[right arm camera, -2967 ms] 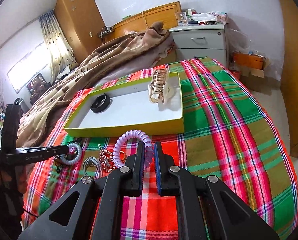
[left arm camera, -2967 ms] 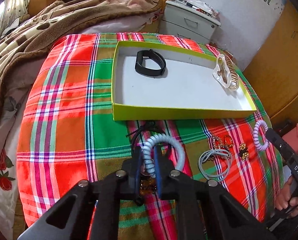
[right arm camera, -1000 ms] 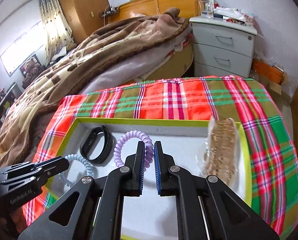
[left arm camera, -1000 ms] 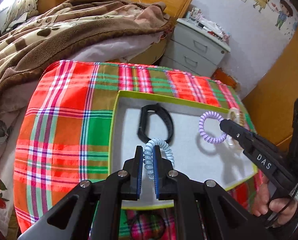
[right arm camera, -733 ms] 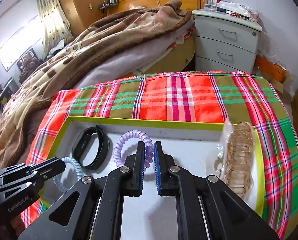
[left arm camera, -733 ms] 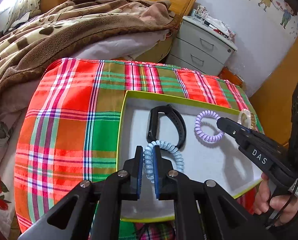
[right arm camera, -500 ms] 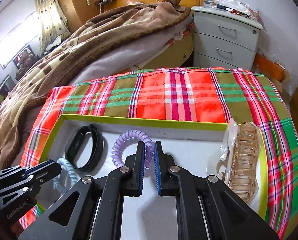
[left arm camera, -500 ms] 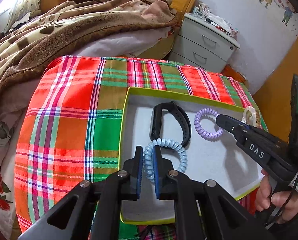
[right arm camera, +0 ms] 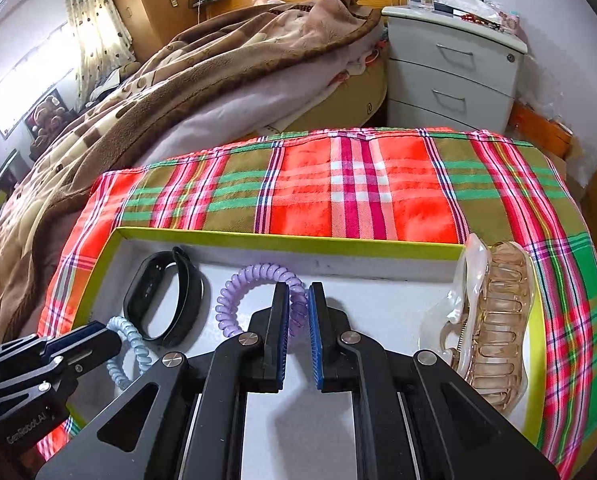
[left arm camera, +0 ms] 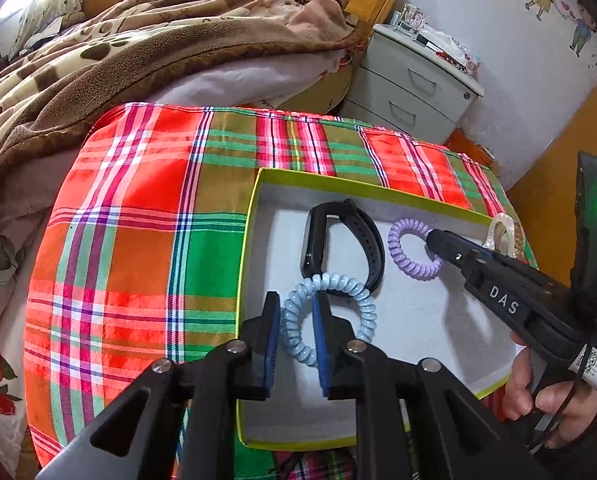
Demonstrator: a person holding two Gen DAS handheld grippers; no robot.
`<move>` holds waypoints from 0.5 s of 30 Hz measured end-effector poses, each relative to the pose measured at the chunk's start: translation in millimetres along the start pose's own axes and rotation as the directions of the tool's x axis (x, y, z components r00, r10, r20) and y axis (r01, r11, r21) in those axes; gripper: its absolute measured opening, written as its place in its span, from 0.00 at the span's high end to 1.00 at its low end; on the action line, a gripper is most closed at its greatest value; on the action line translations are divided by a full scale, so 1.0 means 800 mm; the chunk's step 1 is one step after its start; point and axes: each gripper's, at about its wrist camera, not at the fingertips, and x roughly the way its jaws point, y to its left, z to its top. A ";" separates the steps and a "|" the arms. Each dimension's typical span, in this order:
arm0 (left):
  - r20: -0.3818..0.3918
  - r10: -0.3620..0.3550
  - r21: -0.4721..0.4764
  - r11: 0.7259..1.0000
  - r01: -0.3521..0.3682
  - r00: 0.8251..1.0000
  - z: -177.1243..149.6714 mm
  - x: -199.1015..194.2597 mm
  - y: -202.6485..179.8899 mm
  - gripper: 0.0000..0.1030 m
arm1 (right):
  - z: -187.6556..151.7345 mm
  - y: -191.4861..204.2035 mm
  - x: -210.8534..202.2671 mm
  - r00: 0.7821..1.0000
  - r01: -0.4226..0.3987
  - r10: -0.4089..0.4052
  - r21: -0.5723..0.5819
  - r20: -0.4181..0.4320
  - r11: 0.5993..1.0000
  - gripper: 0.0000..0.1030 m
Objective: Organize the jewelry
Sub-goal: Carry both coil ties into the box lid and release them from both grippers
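Change: both coils, clamped a second ago, are now being released | left gripper [left arm camera: 296,332]: jaws opening, blue coil [left arm camera: 330,316] loose between them, laid in tray [left arm camera: 254,216] | right gripper [right arm camera: 297,330]: jaws opening around purple coil [right arm camera: 254,292], beside black band [right arm camera: 162,298]

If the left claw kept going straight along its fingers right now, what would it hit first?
Probably the blue coil hair tie, which sits between the opening jaws of the left claw. Just past it lies the black wristband on the box floor; depth is uncertain.
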 end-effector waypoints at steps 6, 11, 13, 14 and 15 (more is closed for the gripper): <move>0.000 -0.018 0.003 1.000 0.018 1.000 -0.001 -0.001 -0.003 0.74 | 0.001 -0.004 -0.006 1.000 -0.005 0.005 0.009 0.008 1.000 0.84; 0.005 -0.028 0.005 1.000 0.028 1.000 -0.001 -0.005 -0.004 0.68 | -0.001 -0.004 -0.017 0.999 -0.023 0.022 0.009 0.024 1.000 0.74; 0.016 -0.046 0.009 0.999 0.046 0.999 -0.003 -0.012 -0.004 0.64 | -0.002 -0.003 -0.024 0.999 -0.027 0.027 0.007 0.036 1.000 0.73; 0.020 -0.048 0.011 0.999 0.047 0.999 -0.004 -0.015 -0.005 0.62 | -0.003 -0.002 -0.029 0.999 -0.028 0.028 0.003 0.042 1.000 0.73; 0.027 -0.040 0.016 0.999 0.040 0.999 -0.005 -0.020 -0.004 0.61 | -0.005 -0.001 -0.033 0.998 -0.032 0.032 -0.001 0.048 0.999 0.73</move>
